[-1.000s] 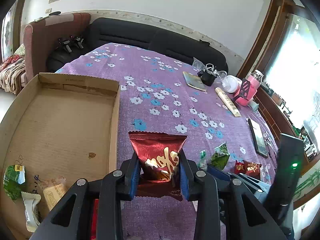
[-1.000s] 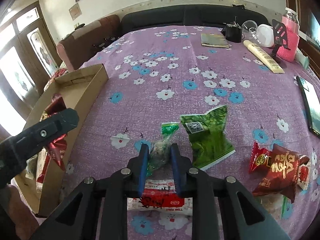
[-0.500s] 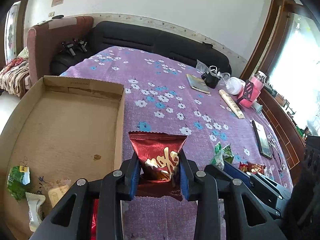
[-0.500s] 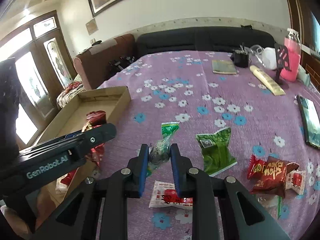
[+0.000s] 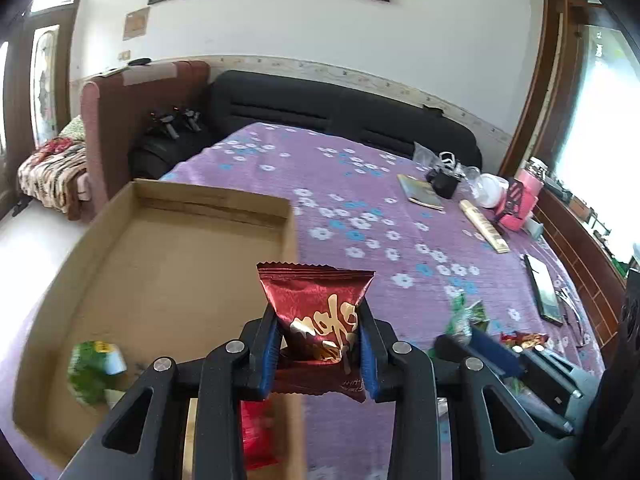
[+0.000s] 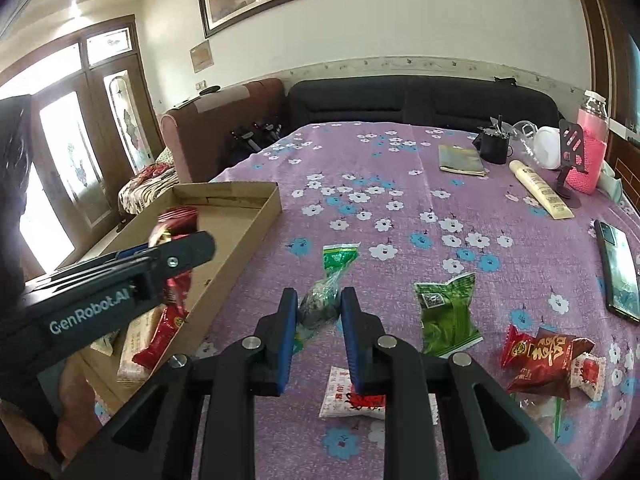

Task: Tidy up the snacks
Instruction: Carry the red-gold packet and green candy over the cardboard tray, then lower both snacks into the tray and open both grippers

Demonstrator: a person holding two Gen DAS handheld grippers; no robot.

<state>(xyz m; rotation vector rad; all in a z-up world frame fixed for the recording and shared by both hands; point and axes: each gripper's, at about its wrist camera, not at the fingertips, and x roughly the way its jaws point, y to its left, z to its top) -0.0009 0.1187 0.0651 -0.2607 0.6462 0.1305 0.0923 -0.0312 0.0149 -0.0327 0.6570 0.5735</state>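
My left gripper is shut on a dark red foil snack packet, held in the air over the right wall of the cardboard box. My right gripper is shut on a small green-wrapped snack, lifted above the purple flowered cloth. The box lies at the table's left edge with several snacks inside, among them a green packet and a red one. The left gripper with its red packet shows at left in the right wrist view.
On the cloth lie a green packet, a white-and-red packet and a heap of red packets. A phone, a booklet, a cream tube, a black cup and a pink bottle stand further back. A sofa is behind.
Both grippers have risen and tilted up, each still holding its snack. The right one has lifted the green-wrapped snack off the cloth and moved left, toward the box.
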